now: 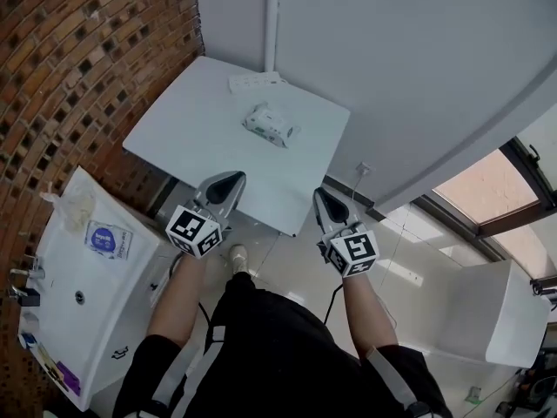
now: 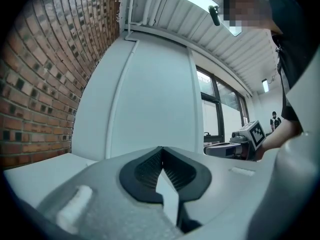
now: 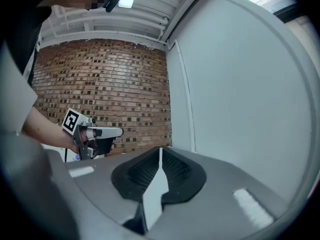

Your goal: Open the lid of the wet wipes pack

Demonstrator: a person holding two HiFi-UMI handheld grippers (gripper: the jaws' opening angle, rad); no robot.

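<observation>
Curving down the left side is a brick wall (image 1: 78, 59), with a white wall (image 1: 418, 68) running beside it across the top and right. Below them lies a pale tiled floor (image 1: 418, 233).

A square white worktop (image 1: 200, 138) stands against the corner where the two walls meet. To its near left is a white cabinet (image 1: 78, 320) with a blue label on top. A person (image 1: 278, 347) in a black top stands at the worktop's near edge with both forearms stretched forward.

The left claw (image 1: 224, 185) is held roughly level, and in the head view its tip shows over the worktop's near edge. In the left gripper view its ribbed pads meet at the tip with nothing between them: closed and empty. The right claw (image 1: 325, 200) is beside it and apart from it, its tip just off the worktop's near-right edge. Its pads are also drawn together on nothing.

The pack (image 1: 270, 124), white with green print, lies flat on the far half of the worktop, well apart from both claws. It is too small to tell how its lid stands. A white paper (image 1: 255, 82) lies near it, at the far edge.
</observation>
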